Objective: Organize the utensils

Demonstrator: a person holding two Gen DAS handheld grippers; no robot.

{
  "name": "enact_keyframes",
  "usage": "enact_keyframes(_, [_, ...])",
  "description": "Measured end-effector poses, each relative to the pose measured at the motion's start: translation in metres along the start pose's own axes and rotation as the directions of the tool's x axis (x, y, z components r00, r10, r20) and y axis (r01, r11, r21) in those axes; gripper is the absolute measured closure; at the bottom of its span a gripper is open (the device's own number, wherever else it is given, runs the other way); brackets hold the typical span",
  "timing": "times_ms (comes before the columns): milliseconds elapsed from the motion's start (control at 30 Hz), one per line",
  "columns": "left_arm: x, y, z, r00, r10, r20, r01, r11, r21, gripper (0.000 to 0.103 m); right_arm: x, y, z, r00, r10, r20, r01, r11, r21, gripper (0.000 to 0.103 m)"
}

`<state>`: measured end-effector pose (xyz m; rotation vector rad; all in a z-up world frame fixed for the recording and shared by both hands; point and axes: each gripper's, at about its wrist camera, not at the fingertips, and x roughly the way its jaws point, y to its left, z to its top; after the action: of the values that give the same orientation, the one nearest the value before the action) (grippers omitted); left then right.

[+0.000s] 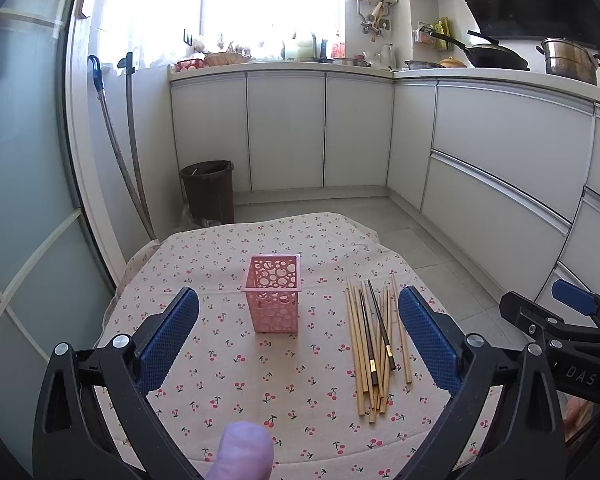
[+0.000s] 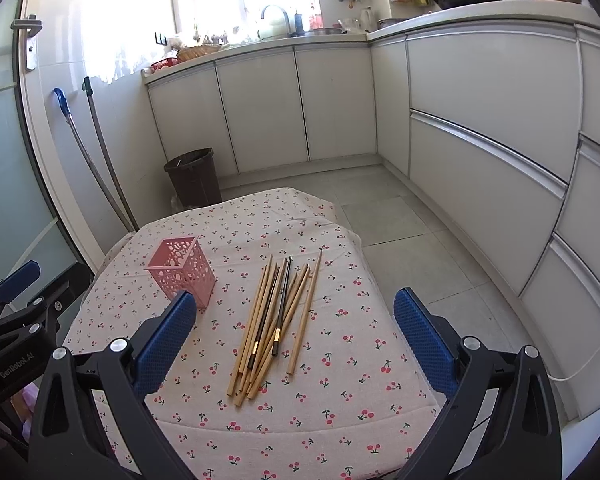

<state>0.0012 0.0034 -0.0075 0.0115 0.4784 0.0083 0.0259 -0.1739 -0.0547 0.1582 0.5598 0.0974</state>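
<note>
- Left hand-held gripper point(image 1: 298, 334): jaws wide apart, nothing between them, held above the tabletop point(image 1: 236, 392) w/ the pink holder point(image 1: 274, 294) roughly centred ahead of it.
- Right hand-held gripper point(image 2: 294, 334): jaws also wide apart, empty, lined up over the chopsticks point(image 2: 274, 322).
- Pink holder stands upright on the cherry-print cloth, open top up, looks empty from this angle.
- Chopsticks lie flat in a loose pile just right of the holder, not touching it; mostly pale wood, plus two dark ones point(image 2: 280, 312) on top, one pale stick a bit apart at the right edge of the pile.
- Step in hand, my read: first pick not yet made; right gripper is better placed for it.
- To do it well: come down w/ jaws across the sticks, not along them; grip near mid-length so they don't tip.
- Take a few at a time; whole pile prob. too splayed to close on cleanly.
- Thin sticks on cloth: pads must get low, else they roll away or cloth bunches.
- Holder looks light; left gripper could steady its wall while sticks drop in end-first.
</note>
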Motion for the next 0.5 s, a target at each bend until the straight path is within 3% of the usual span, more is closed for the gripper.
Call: enact_keyframes(500, [0.0019, -0.0005, -0.0021, 1.000, 0.000, -0.007, 0.000, 1.000, 0.003, 0.007, 0.0005, -0.0004, -0.0007, 1.000, 0.001, -0.005, -0.001, 1.000, 0.007, 0.007])
